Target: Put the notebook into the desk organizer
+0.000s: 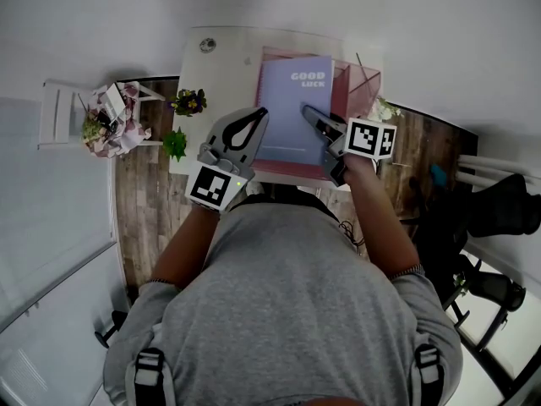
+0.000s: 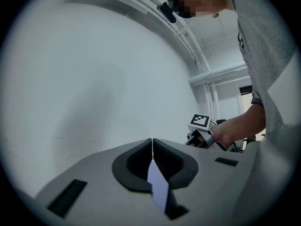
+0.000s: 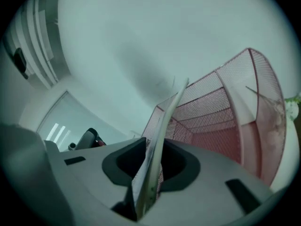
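Pinching the notebook tight, the left gripper holds it by the desk organizer; the right gripper sits slightly open around it.

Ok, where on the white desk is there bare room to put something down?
Bare desktop lies left of the notebook, between it and the small plants at the desk's edge. The right side is crowded by the pink organizer.
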The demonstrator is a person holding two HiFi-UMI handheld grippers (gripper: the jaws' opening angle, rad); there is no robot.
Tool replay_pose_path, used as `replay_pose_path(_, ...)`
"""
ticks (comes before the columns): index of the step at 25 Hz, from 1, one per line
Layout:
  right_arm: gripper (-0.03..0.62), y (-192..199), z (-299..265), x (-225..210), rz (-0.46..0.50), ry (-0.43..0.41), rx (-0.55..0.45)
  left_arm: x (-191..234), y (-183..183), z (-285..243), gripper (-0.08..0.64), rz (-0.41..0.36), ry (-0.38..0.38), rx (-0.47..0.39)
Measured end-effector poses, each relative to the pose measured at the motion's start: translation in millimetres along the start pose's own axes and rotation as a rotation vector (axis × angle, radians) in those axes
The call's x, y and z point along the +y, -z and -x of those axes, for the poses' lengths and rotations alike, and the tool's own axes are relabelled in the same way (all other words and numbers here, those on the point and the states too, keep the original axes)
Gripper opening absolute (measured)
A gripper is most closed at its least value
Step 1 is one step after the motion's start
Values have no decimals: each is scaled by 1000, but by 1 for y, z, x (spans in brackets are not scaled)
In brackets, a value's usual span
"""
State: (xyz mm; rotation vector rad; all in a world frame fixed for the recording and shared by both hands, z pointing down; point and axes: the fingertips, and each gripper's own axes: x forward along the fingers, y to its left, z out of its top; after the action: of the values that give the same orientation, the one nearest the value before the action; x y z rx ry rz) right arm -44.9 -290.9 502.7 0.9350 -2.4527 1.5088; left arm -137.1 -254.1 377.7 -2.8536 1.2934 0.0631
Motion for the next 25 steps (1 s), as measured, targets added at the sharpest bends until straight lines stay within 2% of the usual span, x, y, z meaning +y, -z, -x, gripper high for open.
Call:
replay_pose_path(4, 103, 7, -3, -6, 121, 91, 24, 0, 0, 0, 25, -2, 1, 0)
replay_pose_path(6, 151, 8, -6, -5, 191, 137, 32, -1, 0, 0, 25, -2, 3, -3)
replay_pose_path(9, 257, 7, -8, -1, 288, 201, 36, -2, -2, 0, 25, 0, 8, -8)
replay_pose_path(11, 287, 8, -10, 2, 324, 227, 35, -2, -3, 1, 25, 1, 10, -9)
replay_pose_path(14, 299, 9, -12, 6, 384, 262, 29, -1, -2, 3, 25, 1, 11, -10)
replay_pose_path(20, 290, 12, -13, 0, 589, 402, 45, 0, -6, 4, 25, -1, 6, -21)
replay_pose_path(22, 299, 12, -14, -5, 599, 420, 41, -1, -8, 4, 25, 2, 9, -24)
replay_pose_path(25, 271, 14, -14, -12, 523, 408, 31, -1, -8, 5, 25, 8, 12, -30)
